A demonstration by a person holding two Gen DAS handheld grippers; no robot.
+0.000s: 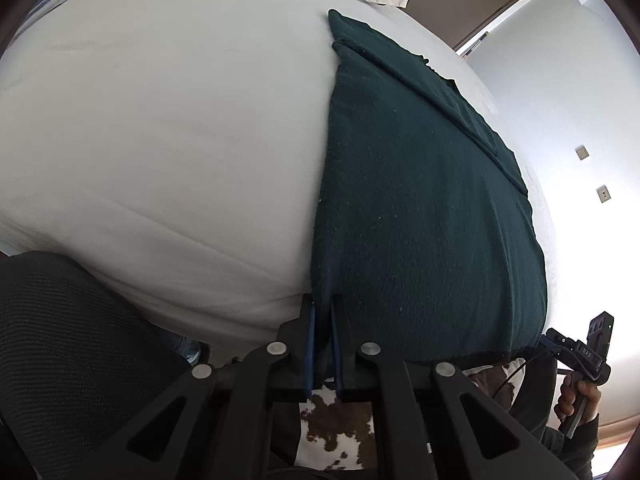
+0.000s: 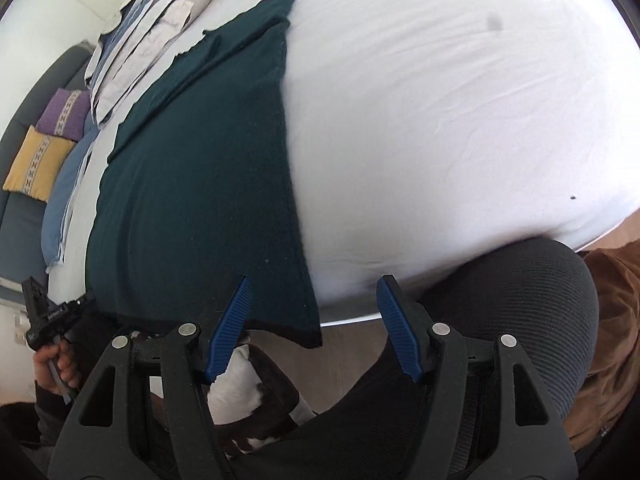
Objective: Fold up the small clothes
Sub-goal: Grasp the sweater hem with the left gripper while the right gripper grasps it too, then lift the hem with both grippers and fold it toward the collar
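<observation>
**Left claw pinching the near corner of a green cloth on a bed**

A dark green cloth [image 1: 420, 200] is lying flat on a white bed [image 1: 160, 140], with its near hem hanging just over the bed's near edge. Its far end is showing a doubled layer, so one fold seems to be in place; the rest looks unfolded, and most of the folding appears to be left.

The left claw [image 1: 322, 344] is angling steeply down at the cloth's near left corner, its blue pads clenched together on the hem. The right claw [image 2: 312, 328] is also tilting down, hovering just off the cloth's near right corner, released, with nothing between its pads [image 2: 230, 328]. Each claw is being gripped by a hand [image 2: 56, 364] below the bed's near edge. Folded pale clothes [image 2: 136, 36] are stacked beyond the cloth's far end.
</observation>
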